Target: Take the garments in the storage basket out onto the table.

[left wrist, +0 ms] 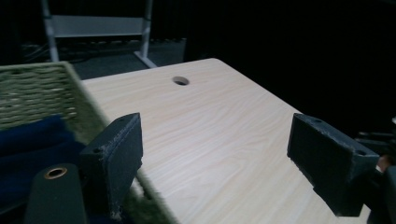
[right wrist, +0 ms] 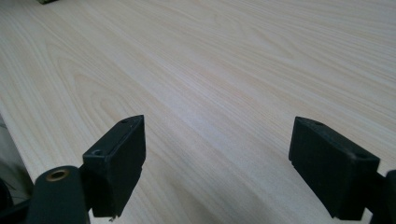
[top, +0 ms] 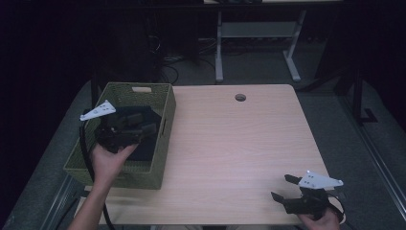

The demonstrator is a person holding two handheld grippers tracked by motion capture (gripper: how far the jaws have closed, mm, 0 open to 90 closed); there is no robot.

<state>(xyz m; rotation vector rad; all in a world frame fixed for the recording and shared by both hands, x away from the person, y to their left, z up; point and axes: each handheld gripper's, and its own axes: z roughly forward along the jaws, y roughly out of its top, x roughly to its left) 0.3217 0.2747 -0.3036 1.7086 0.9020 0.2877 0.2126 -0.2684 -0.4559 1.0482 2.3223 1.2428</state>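
A green woven basket [top: 165, 125] stands at the table's left edge with a dark blue cloth [top: 143, 148] lying inside it. My left gripper [top: 152, 122] hovers over the basket, open, its jaws pointing right toward the table; nothing sits between them. In the left gripper view the gripper [left wrist: 229, 154] frames the basket rim [left wrist: 88, 109] and the blue cloth [left wrist: 32, 140] at lower left. My right gripper [top: 282, 188] rests low at the table's front right corner, open and holding nothing. In the right gripper view it [right wrist: 217, 163] looks along bare wood.
The light wooden table [top: 239, 143] has a round cable hole [top: 240, 97] near its far edge. A white desk frame [top: 258, 43] stands on the floor beyond. Dark surroundings flank both sides.
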